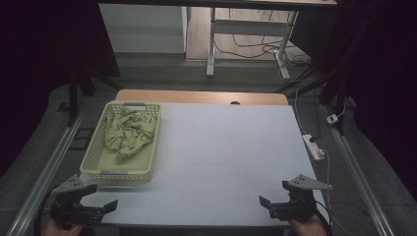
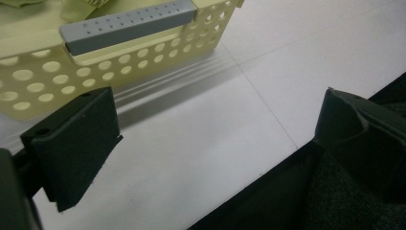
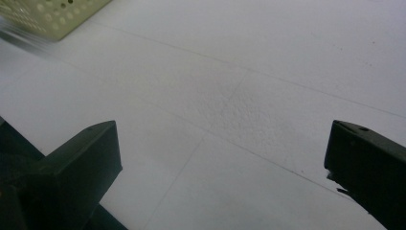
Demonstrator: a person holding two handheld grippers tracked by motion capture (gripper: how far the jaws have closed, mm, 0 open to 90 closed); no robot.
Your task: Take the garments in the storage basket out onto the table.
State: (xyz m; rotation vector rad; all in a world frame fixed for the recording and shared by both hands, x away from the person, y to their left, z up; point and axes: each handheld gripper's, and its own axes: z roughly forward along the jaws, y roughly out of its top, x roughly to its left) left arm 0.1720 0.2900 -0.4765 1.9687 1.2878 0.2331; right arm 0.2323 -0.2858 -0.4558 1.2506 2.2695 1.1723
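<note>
Grippers (image 1: pixel 110 205) apart; cloth (image 1: pixel 129 132) in basket (image 1: pixel 93 156)

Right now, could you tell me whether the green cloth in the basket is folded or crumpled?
Crumpled: the green cloth lies bunched in irregular wrinkles inside the basket, toward its far end.

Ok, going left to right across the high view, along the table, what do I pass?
Left gripper → yellow perforated basket holding crumpled green cloth → bare white tabletop → right gripper → white power strip on the floor.
</note>
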